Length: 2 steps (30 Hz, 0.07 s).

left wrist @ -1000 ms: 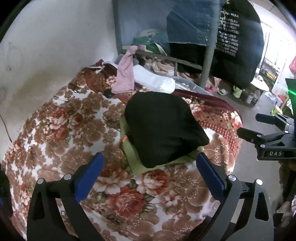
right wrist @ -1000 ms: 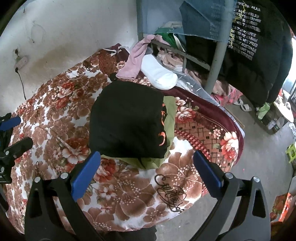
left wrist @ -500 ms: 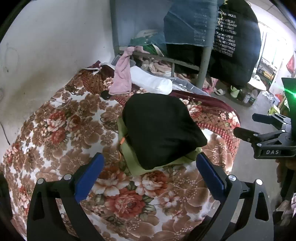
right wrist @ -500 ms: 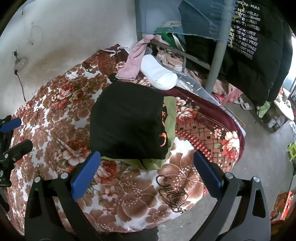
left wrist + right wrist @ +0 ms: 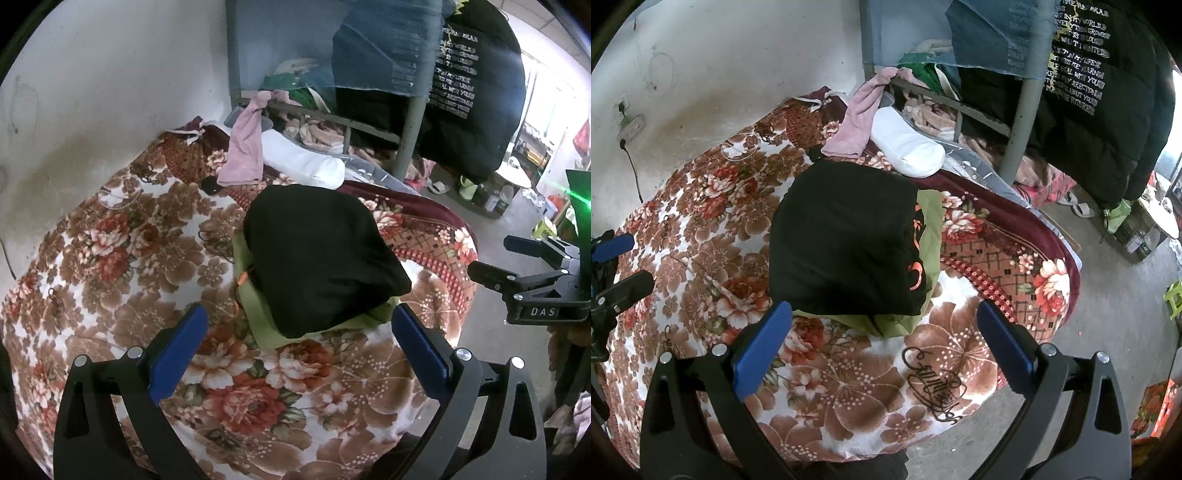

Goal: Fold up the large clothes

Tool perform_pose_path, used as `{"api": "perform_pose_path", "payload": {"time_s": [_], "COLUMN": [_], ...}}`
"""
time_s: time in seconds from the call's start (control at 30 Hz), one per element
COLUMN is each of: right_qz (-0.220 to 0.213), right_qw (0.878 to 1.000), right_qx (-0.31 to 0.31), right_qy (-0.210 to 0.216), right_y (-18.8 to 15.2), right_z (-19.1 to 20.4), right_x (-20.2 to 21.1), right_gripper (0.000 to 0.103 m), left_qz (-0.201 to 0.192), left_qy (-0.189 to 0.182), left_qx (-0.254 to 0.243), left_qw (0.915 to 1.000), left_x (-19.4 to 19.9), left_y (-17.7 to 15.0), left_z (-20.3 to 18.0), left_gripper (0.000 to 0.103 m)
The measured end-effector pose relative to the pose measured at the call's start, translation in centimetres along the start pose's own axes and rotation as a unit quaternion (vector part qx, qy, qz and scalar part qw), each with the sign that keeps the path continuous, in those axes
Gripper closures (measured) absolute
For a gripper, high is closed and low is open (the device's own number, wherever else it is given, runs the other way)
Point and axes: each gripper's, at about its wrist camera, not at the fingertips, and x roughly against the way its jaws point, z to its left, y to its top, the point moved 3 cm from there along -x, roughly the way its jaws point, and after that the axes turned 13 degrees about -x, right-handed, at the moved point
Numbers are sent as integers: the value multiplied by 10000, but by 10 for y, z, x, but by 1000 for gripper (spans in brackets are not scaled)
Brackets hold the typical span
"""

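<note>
A folded black garment (image 5: 321, 258) (image 5: 846, 236) lies on top of a folded olive-green garment (image 5: 258, 314) (image 5: 929, 236) in the middle of the floral bed blanket (image 5: 122, 266) (image 5: 849, 376). Orange print shows on the black garment's right edge in the right wrist view. My left gripper (image 5: 297, 334) hovers open above the blanket, just short of the pile's near edge, holding nothing. My right gripper (image 5: 884, 334) is open too, empty, over the pile's near edge. The right gripper (image 5: 524, 266) also shows at the right edge of the left wrist view, off the bed.
A pink cloth (image 5: 245, 151) and a white pillow (image 5: 306, 164) lie at the bed's far end by a grey metal bunk frame (image 5: 408, 136). A black printed jacket (image 5: 476, 92) and denim hang there. White wall on the left, concrete floor (image 5: 1108, 314) on the right.
Both grippers have pulled back slightly from the pile and stayed open. The folded pile has not moved.
</note>
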Motion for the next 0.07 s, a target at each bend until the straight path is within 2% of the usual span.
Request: {"api": "perform_pose_path", "payload": {"time_s": [0.07], "right_qz": [6], "right_qw": [10000], "right_qx": [6], "right_qy": [3], "right_y": [1], "right_z": [-1], "right_x": [-1], "right_gripper": [5], "left_qz": [-18], "left_qy": [-7], "left_qx": [-13], "left_qw": [10000], "left_x": [-1], "left_y": [1], "left_z": [0], "left_gripper": [5]}}
